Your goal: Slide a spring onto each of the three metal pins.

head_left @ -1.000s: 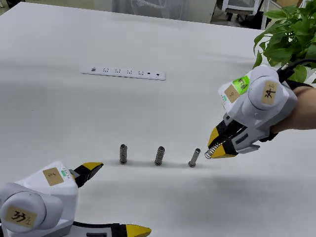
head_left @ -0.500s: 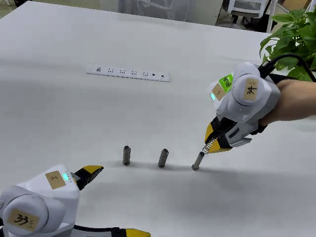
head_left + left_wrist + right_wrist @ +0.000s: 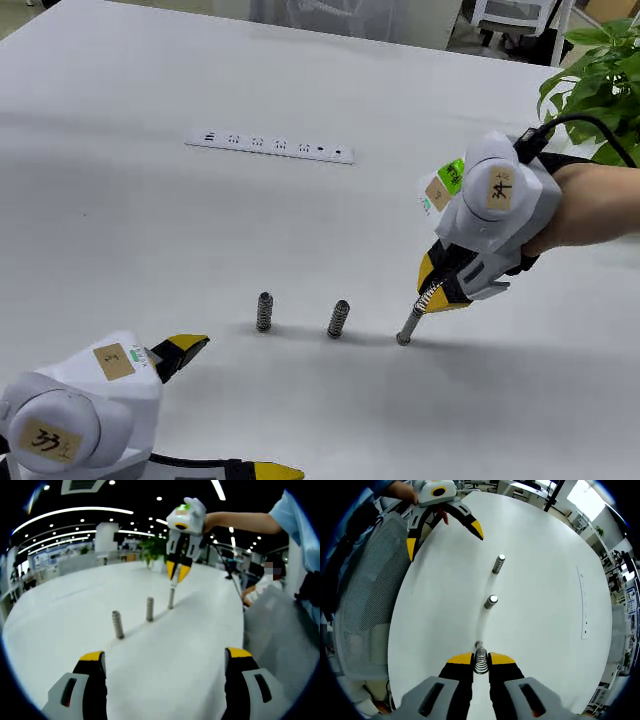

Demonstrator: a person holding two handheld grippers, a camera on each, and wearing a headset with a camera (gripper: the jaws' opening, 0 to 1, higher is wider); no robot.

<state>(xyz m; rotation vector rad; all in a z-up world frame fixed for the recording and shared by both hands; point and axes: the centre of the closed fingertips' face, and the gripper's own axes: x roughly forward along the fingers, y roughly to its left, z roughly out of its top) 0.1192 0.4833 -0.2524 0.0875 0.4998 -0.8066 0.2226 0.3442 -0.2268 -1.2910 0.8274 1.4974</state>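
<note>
Head view: the right gripper (image 3: pixel 437 297) leans in from the right edge of the bench (image 3: pixel 150 220), tilted down. Its jaws are clamped on a spring (image 3: pixel 429 296) at the top of the rightmost pin (image 3: pixel 408 328); whether they touch is unclear. The left gripper (image 3: pixel 240 406), jaws apart, is partly cut off at the near left.

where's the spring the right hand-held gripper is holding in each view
Head view: spring right of centre, held by the right hand-held gripper, above the bare pin.
Left gripper view: upper centre, below the yellow tips.
Right gripper view: bottom centre, between the jaws.
Shared landmark: the middle pin, already sprung.
</note>
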